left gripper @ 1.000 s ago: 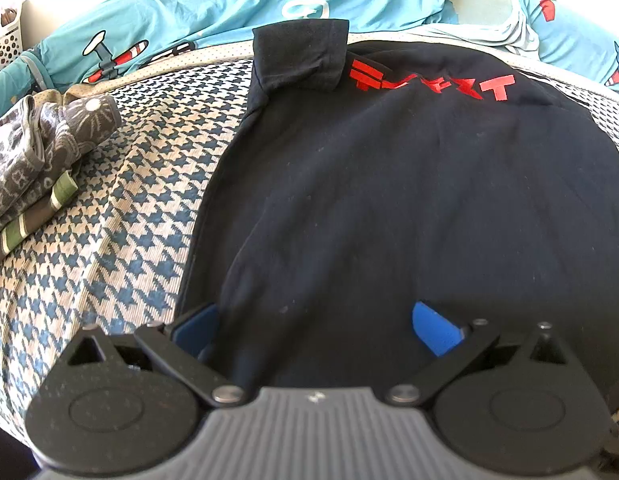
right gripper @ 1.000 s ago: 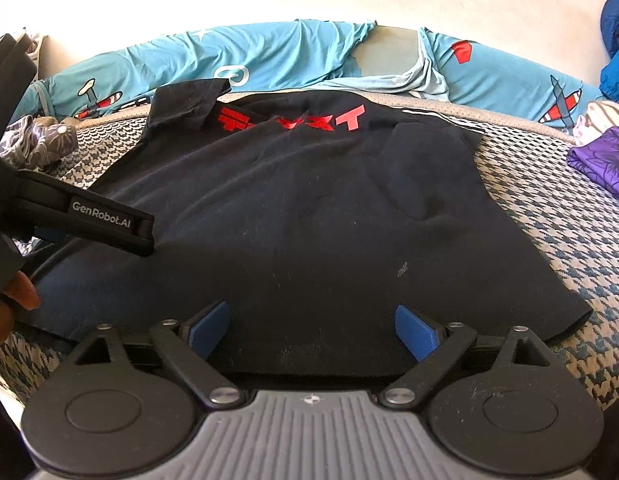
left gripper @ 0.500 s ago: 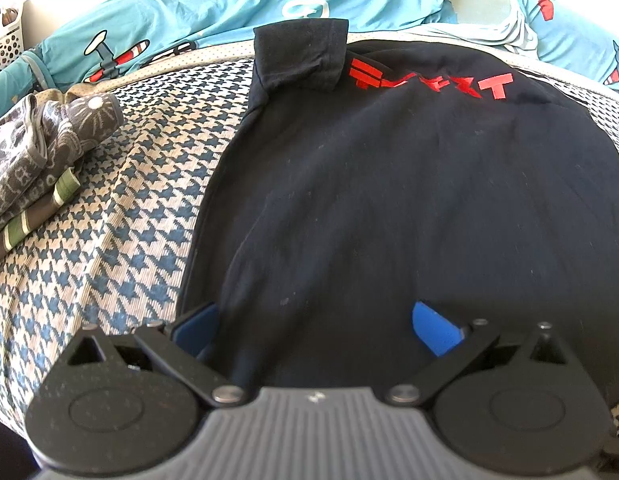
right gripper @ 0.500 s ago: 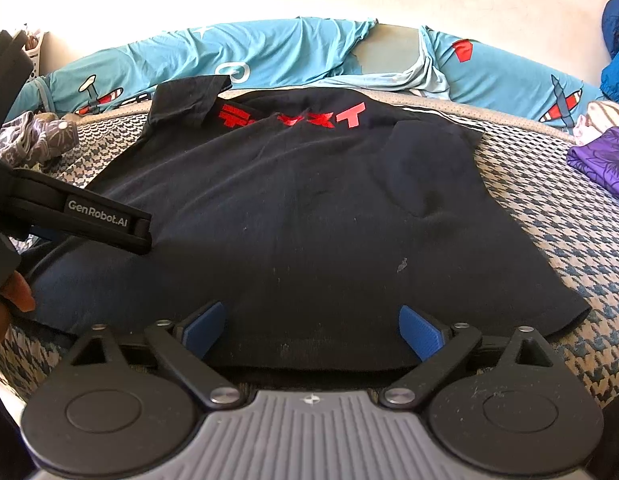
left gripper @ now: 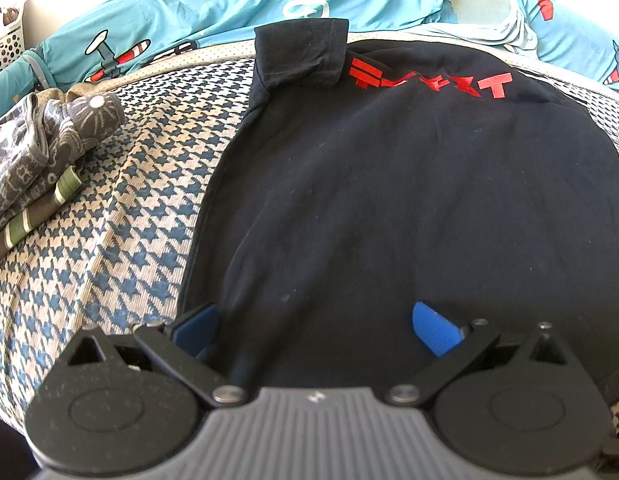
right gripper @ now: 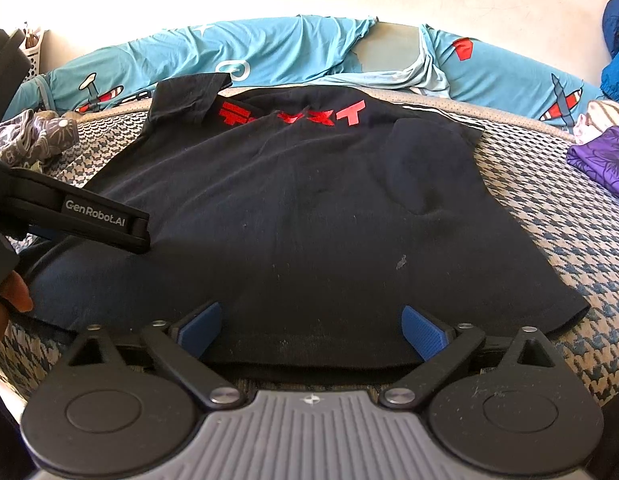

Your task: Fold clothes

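- Now, start from the black T-shirt [left gripper: 389, 200] lying flat on the bed [left gripper: 129, 220], red lettering toward the far edge, hem along the near edge, both sleeves apparently turned in over the body.
- Read the left gripper [left gripper: 315, 328] as wide open and holding nothing, with the hem's left part lying between its jaws.
- Read the right gripper [right gripper: 309, 332] the same way: jaws spread wide, having just been opening, hem cloth between them but not pinched.
- Lower both sets of jaws evenly onto the hem, well apart, so as to catch every layer at the very edge.
- Close firmly before lifting, since thin jersey probably slips out of a loose pinch.
- Lift only a little, then carry the hem toward the red lettering, keeping both hands level so the fold line runs straight across.
- Watch the turned-in sleeve [right gripper: 413, 168], likely to flop open if the cloth is dragged.
- Keep the fold clear of the grey patterned pile [left gripper: 37, 148] at the bed's left edge and the purple garment [right gripper: 601, 160] at its right.
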A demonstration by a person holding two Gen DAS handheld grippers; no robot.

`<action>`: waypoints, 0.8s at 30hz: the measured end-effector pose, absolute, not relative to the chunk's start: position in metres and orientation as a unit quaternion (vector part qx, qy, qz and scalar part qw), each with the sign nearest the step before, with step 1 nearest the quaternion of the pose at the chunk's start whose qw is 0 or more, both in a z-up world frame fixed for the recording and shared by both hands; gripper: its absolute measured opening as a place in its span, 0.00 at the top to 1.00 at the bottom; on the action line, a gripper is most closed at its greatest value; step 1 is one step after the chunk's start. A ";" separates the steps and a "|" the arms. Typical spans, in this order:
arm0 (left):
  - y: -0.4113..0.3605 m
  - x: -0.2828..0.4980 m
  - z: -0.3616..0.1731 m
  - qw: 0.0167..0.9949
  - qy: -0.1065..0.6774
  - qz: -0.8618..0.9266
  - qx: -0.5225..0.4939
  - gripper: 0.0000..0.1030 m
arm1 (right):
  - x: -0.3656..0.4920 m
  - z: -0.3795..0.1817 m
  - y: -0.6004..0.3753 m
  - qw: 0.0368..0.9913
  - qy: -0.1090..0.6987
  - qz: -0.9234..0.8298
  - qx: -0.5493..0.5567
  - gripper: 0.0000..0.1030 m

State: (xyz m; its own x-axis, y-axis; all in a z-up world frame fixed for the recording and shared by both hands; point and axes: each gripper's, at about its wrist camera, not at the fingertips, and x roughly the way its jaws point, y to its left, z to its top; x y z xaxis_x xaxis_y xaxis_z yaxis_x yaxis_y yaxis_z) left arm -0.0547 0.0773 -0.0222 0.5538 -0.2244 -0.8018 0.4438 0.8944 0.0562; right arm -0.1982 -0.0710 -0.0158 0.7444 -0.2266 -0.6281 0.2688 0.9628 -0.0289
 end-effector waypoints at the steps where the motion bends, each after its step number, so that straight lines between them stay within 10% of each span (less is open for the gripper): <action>1: 0.077 -0.055 -0.022 0.872 0.432 -0.192 0.127 0.00 | -0.198 -0.016 -0.071 0.933 0.332 -0.133 0.032 0.05; 24: 0.077 -0.055 -0.022 0.872 0.434 -0.192 0.125 0.00 | -0.200 -0.016 -0.071 0.932 0.335 -0.135 0.031 0.03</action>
